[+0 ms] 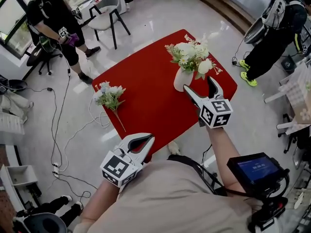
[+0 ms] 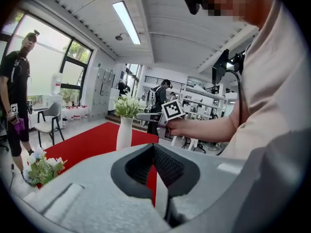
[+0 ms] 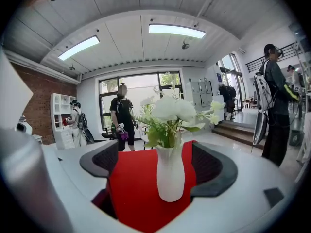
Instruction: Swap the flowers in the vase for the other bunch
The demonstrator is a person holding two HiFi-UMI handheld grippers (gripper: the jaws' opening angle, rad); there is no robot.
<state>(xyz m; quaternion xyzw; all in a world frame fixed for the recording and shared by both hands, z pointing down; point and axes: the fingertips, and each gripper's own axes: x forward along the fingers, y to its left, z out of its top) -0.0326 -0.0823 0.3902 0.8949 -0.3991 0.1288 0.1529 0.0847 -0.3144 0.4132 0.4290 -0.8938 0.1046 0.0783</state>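
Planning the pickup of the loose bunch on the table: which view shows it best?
The head view: the loose bunch lies whole on the red table, blooms away from the person, stem toward them. The left gripper view catches only its blooms, low at the left edge. The right gripper view does not show it.

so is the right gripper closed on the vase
No, the right gripper has its jaws wide apart, with the white vase clear of both pads.

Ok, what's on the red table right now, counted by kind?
white vase: 1
flower bunches: 2, the bunch in the vase and the loose bunch lying on the red table
total: 3
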